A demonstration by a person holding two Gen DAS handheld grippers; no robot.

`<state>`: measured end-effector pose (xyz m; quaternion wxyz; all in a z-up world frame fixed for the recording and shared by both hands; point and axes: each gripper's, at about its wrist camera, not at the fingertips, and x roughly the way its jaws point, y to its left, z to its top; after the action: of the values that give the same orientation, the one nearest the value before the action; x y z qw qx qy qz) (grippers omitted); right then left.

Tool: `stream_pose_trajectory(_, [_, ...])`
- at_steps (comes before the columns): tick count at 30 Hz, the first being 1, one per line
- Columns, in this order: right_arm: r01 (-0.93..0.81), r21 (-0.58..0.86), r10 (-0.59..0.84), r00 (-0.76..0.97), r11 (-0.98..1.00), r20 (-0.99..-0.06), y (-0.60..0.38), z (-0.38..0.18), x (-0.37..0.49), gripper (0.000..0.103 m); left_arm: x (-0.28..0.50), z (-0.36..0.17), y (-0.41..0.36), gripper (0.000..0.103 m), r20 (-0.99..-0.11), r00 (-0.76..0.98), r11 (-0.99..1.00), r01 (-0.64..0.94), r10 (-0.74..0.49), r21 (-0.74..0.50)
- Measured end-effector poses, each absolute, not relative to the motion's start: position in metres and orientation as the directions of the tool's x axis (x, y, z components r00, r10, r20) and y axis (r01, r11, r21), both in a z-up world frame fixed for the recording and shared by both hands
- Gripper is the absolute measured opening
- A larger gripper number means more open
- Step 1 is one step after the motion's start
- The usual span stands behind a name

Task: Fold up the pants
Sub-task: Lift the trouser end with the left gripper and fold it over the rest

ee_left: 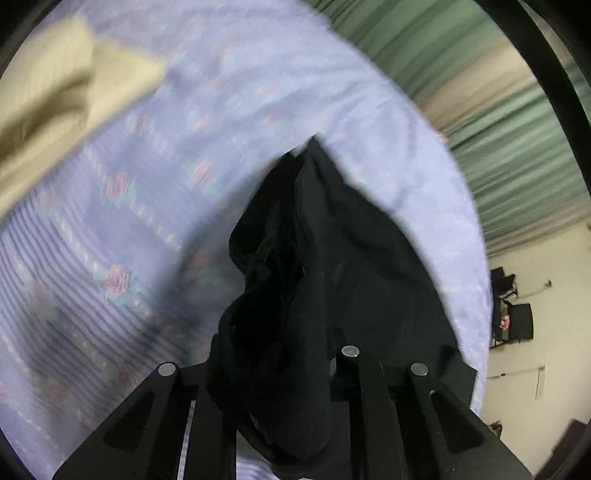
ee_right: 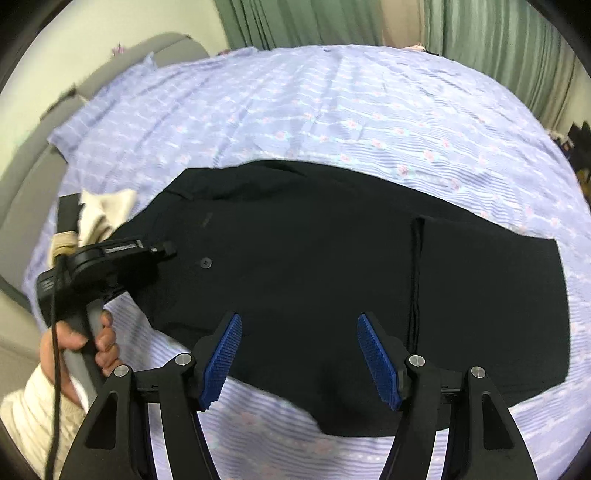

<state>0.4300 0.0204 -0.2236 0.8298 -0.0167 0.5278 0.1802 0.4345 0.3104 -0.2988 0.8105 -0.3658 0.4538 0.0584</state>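
Note:
Black pants (ee_right: 295, 266) lie folded on a bed sheet (ee_right: 332, 110), waist end at the left, a folded-over layer at the right. My right gripper (ee_right: 299, 354) is open with its blue pads (ee_right: 223, 358) spread just above the pants' near edge. My left gripper (ee_right: 147, 254) is at the pants' waist corner in the right wrist view. In the left wrist view, black fabric (ee_left: 295, 295) bunches between the left gripper's jaws (ee_left: 280, 417), which are shut on it.
The bed has a lilac floral sheet (ee_left: 110, 221). A cream cloth (ee_left: 48, 103) lies on it near the left gripper. Green curtains (ee_right: 369, 22) hang behind the bed. A grey headboard (ee_right: 29, 147) is at the left. Chairs (ee_left: 517, 317) stand on the floor.

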Motion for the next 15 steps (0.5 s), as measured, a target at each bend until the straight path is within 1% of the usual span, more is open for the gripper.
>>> stream_pose_trajectory(1, [-0.309, 0.178, 0.294, 0.382, 0.934, -0.876, 0.014, -0.219, 0.43, 0.066, 0.436, -0.287, 0.305, 0.018, -0.775, 0.59, 0.745, -0.408, -0.226, -0.528])
stream_pose_trajectory(4, [-0.289, 0.201, 0.311, 0.409, 0.936, -0.858, -0.013, -0.202, 0.43, 0.066, 0.438, -0.226, 0.27, 0.018, -0.745, 0.639, 0.837, -0.292, -0.19, -0.464])
stream_pose_trajectory(7, [-0.265, 0.214, 0.317, 0.45, 0.94, -0.835, -0.047, -0.184, 0.426, 0.066, 0.444, -0.178, 0.223, 0.018, -0.729, 0.669, 0.914, -0.19, -0.147, -0.359])
stream_pose_trajectory(9, [-0.256, 0.204, 0.306, 0.471, 0.945, -0.827, -0.071, -0.172, 0.424, 0.066, 0.448, -0.158, 0.196, 0.018, -0.717, 0.682, 0.933, -0.148, -0.143, -0.328])
stream_pose_trajectory(10, [-0.245, 0.191, 0.291, 0.488, 0.95, -0.823, -0.09, -0.164, 0.421, 0.066, 0.451, -0.146, 0.179, 0.018, -0.707, 0.69, 0.935, -0.124, -0.159, -0.331])
stream_pose_trajectory(15, [-0.189, 0.18, 0.255, 0.544, 0.965, -0.799, -0.155, -0.14, 0.401, 0.066, 0.454, -0.111, 0.105, 0.017, -0.678, 0.712, 0.959, -0.023, -0.183, -0.283])
